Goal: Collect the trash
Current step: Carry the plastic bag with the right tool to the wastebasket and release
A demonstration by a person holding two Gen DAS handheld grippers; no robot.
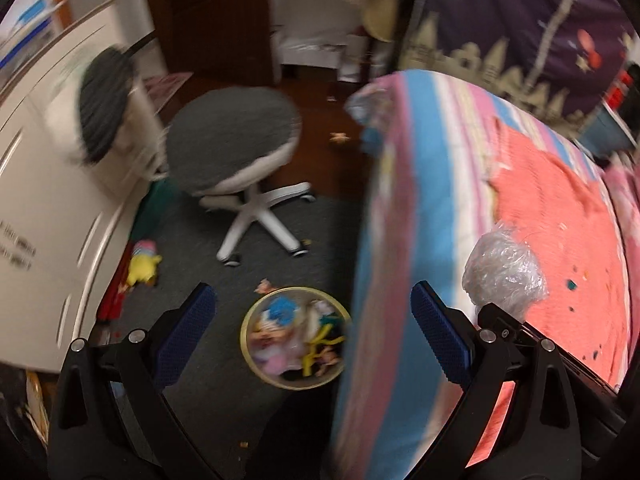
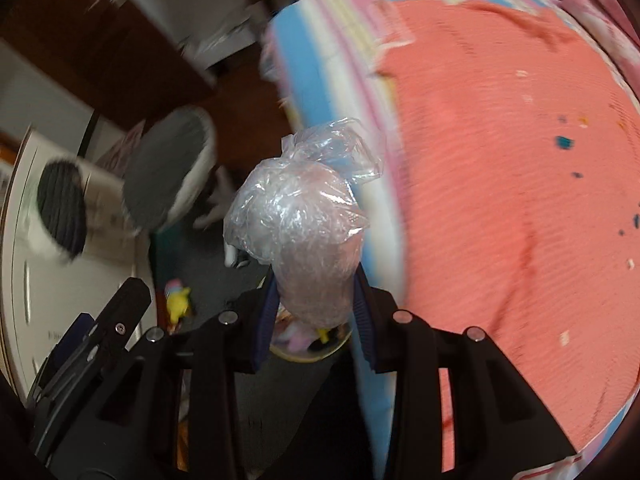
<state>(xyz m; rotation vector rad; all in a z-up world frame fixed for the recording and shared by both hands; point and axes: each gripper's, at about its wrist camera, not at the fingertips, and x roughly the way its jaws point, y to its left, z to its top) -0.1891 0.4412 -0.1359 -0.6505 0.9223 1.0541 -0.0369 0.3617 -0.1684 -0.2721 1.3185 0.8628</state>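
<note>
A: Which step is this?
B: Carrying. The right tool (image 2: pixel 316 300) pinches a plastic wad (image 2: pixel 298 224) at frame centre, over the bed (image 2: pixel 500 160) edge.
A: Next?
B: Probably move over the bin (image 1: pixel 294 338), lower centre, then release. The left tool (image 1: pixel 314 332) is spread, empty.

Grey swivel chair (image 1: pixel 234 142) on dark carpet (image 1: pixel 208 248) (striped bed (image 1: pixel 424 168) alongside).

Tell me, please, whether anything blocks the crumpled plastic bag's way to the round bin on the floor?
Nothing visible does: the right tool holds the plastic bag above the round bin beside the bed edge.
</note>
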